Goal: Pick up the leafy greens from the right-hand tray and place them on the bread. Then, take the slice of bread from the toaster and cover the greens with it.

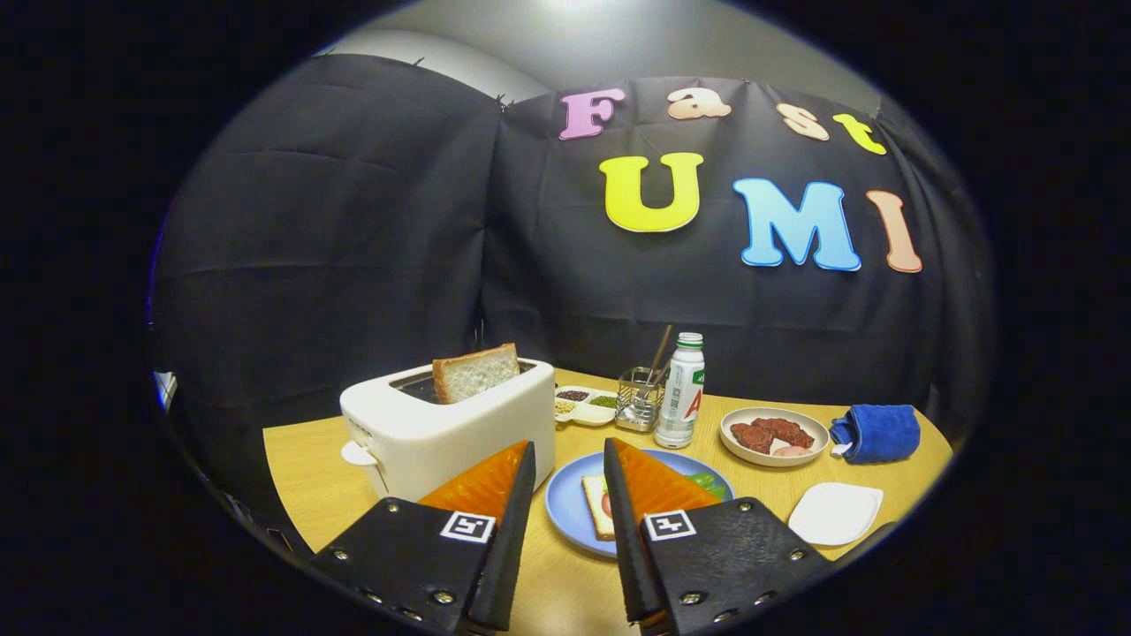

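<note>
Greens (707, 482) already lie on the blue plate (565, 517), a green patch showing just past the right finger, next to the flat slice of bread (597, 505) that rests there with something reddish on it. The right finger hides where the two meet, so whether the greens sit squarely on that slice or partly beside it cannot be told. The white tray (835, 512) on the right of the counter (305, 477) holds nothing that can be seen.

A second slice of bread (475, 371) stands upright in the slot of the white toaster (442, 428), its top half clear of the body and leaning a little. It lies ahead of the fingers and off to their left, beyond the left fingertip, while the plate sits just ahead, between and under the tips.

The gripper (570, 459) hovers above the near edge of the plate with its fingers parted and nothing between them.

Judged from this layout, the greens part looks met and the toaster slice is what remains. The slice's broad faces run along the slot, so the fingers would want to come in from above, swung left, closing across its thin dimension.
</note>
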{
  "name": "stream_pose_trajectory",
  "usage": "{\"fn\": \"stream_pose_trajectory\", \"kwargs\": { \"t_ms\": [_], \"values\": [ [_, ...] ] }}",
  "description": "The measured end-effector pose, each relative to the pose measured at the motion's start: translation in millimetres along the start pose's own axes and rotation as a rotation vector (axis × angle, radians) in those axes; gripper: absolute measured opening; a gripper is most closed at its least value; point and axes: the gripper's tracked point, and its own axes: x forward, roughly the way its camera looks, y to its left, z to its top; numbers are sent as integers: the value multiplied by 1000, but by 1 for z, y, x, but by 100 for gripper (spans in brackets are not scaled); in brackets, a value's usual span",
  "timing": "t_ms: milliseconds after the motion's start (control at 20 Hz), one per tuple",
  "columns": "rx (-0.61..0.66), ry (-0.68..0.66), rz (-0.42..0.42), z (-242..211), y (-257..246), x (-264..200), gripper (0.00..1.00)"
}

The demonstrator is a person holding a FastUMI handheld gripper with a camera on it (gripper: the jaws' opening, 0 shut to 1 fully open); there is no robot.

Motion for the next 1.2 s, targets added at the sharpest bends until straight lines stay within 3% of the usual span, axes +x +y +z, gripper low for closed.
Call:
{"fn": "stream_pose_trajectory", "kwargs": {
  "t_ms": [650,850,1050,1200],
  "values": [
    [10,-33,81,44,101,30,47],
    [-31,-40,46,51,111,48,47],
    [-54,-9,-53,47,103,71,47],
    [-63,23,-46,38,104,88,47]
  ]
}}
